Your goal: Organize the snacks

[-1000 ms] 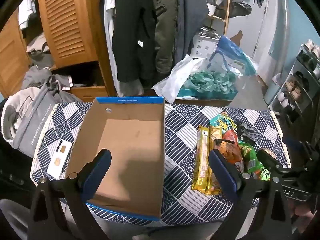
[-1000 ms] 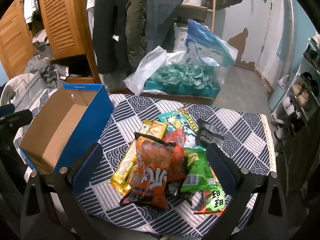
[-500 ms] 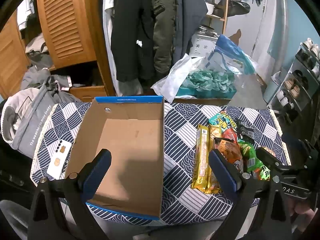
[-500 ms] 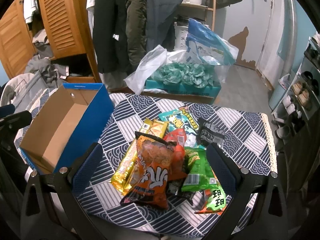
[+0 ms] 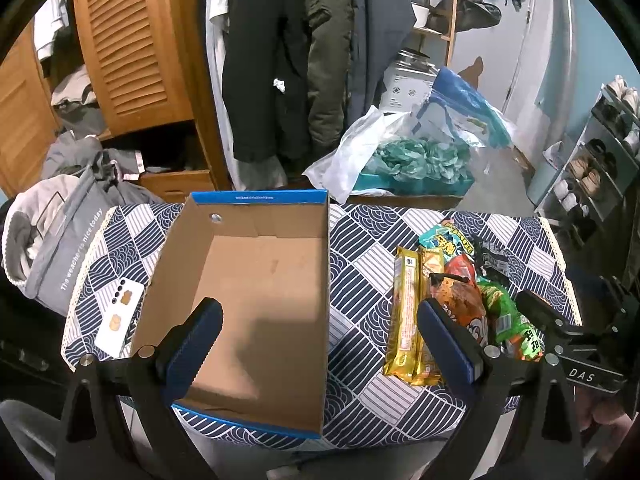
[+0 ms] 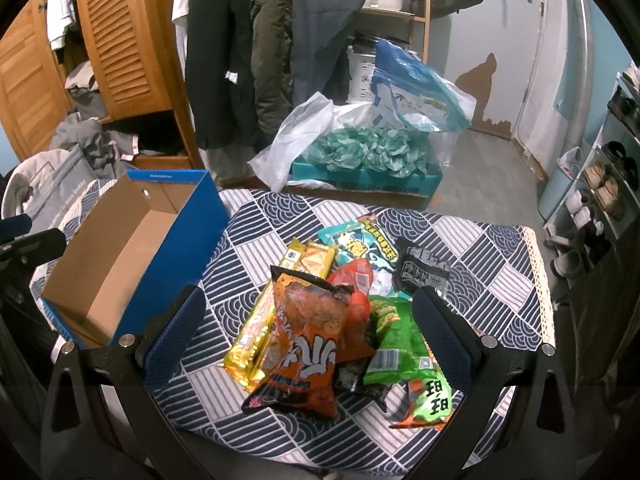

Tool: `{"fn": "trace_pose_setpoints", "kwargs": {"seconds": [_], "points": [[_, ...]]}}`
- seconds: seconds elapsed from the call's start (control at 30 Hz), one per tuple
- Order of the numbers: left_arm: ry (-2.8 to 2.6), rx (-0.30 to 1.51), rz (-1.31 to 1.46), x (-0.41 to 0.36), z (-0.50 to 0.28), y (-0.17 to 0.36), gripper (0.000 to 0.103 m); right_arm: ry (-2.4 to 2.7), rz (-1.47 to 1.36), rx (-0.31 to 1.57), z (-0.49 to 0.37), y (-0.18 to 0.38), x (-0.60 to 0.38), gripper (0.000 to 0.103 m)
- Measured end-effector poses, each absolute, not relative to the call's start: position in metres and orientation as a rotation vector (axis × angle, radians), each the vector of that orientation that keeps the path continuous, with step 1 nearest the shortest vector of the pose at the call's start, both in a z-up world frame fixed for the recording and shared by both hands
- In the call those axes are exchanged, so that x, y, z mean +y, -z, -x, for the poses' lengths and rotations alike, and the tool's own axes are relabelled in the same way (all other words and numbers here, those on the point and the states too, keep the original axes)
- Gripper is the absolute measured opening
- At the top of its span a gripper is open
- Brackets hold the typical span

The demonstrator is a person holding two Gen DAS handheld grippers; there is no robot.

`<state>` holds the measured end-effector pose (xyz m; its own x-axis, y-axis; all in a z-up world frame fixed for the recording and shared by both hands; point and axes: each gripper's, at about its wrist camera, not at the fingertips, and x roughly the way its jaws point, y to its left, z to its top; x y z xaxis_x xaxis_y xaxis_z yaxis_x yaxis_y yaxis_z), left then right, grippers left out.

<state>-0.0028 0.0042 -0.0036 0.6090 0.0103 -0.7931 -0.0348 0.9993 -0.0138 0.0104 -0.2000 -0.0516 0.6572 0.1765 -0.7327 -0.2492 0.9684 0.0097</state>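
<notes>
Snacks (image 5: 452, 300) lie piled on the patterned tablecloth (image 5: 360, 248) to the right of the blue cardboard box (image 5: 256, 292), which holds nothing, and the left gripper (image 5: 320, 344) hangs wide apart and empty over the box's right wall. From the right wrist, the snack pile (image 6: 320, 320) sits directly between the fingers of the right gripper (image 6: 306, 332), spread wide and gripping nothing, with the box (image 6: 132, 256) off to the left.
</notes>
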Motion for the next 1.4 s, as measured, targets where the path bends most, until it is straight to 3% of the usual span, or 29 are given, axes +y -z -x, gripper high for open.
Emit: {"fn": "trace_pose_setpoints", "kwargs": {"seconds": [1.4], "points": [[-0.021, 0.93, 0.006, -0.001, 0.001, 0.008, 0.099, -0.237, 0.092, 0.83, -0.007, 0.057, -0.21, 0.101]]}}
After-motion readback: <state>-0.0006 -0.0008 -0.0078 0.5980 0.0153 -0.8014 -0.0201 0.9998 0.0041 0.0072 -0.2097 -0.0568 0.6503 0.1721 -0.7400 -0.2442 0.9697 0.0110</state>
